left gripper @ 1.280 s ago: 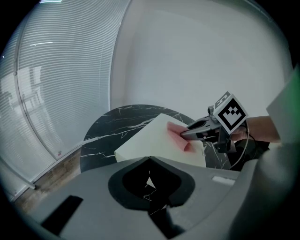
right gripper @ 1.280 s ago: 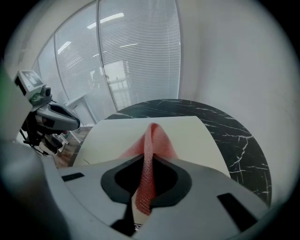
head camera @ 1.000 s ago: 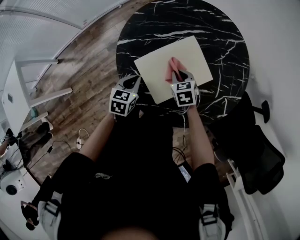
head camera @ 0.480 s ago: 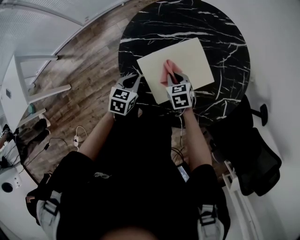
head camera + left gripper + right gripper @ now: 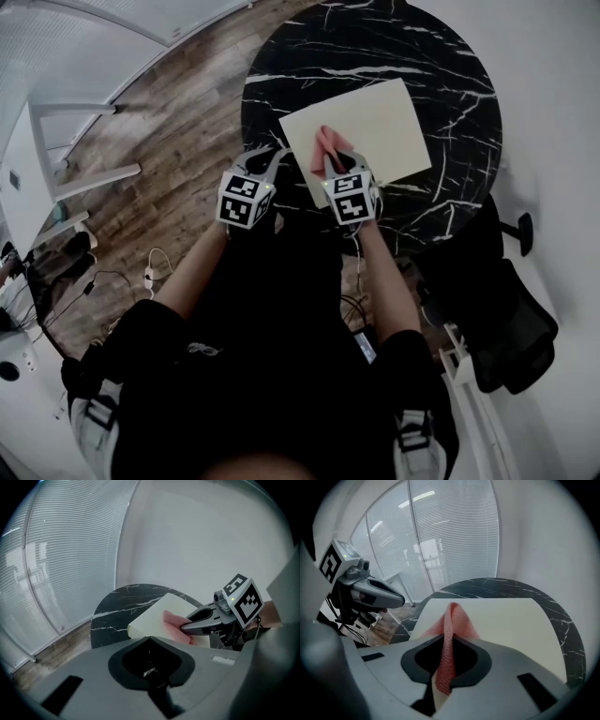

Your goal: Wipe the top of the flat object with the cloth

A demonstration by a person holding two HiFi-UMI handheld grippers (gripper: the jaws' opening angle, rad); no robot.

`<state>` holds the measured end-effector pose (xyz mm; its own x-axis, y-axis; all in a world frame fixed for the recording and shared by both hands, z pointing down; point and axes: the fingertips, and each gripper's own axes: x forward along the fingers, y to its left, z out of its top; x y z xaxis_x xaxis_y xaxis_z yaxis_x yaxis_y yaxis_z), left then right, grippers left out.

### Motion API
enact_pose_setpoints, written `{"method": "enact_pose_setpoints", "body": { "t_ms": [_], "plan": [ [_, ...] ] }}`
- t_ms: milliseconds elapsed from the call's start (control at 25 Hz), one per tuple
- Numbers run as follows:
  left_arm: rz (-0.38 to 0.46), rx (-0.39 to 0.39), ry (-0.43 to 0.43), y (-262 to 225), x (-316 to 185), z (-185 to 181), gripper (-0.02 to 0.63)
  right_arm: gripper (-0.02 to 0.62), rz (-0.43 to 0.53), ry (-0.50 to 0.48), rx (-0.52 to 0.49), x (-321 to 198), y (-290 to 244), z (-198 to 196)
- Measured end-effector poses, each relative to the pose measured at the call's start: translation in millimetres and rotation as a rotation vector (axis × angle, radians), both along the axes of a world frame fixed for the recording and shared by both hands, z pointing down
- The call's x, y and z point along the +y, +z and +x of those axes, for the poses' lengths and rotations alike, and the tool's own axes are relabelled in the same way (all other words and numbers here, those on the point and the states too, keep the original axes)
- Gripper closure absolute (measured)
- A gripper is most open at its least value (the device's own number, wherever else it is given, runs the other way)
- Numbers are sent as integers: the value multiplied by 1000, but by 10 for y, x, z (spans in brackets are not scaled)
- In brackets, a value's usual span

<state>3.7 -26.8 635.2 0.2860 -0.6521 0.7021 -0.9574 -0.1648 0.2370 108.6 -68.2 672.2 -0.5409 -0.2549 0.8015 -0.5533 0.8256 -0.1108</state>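
A cream flat board [image 5: 375, 117] lies on the round black marble table [image 5: 450, 66]. A pink cloth [image 5: 322, 148] rests on the board's near-left part, pinched in my right gripper [image 5: 330, 161], which is shut on it. In the right gripper view the cloth [image 5: 452, 620] rises as a fold from between the jaws [image 5: 449, 641] onto the board [image 5: 511, 620]. My left gripper [image 5: 263, 161] hovers at the table's near-left edge, shut and holding nothing. The left gripper view shows the board [image 5: 152, 618], the cloth [image 5: 174, 622] and the right gripper [image 5: 186, 626] on it.
A black office chair [image 5: 511, 314] stands to the right of the table. White frame furniture [image 5: 80, 141] and cables [image 5: 155, 277] are on the wooden floor at the left. Glass walls with blinds [image 5: 440, 541] stand beyond the table.
My right gripper has dragged the cloth from the board's middle toward its near-left edge. The left gripper has stayed in place.
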Motion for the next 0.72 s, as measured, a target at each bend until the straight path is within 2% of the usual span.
{"method": "enact_pose_setpoints", "body": {
  "t_ms": [720],
  "plan": [
    [-1,23,-34,34,75,-311,606,569,-52,-79,0,370,49,-437]
  ]
}}
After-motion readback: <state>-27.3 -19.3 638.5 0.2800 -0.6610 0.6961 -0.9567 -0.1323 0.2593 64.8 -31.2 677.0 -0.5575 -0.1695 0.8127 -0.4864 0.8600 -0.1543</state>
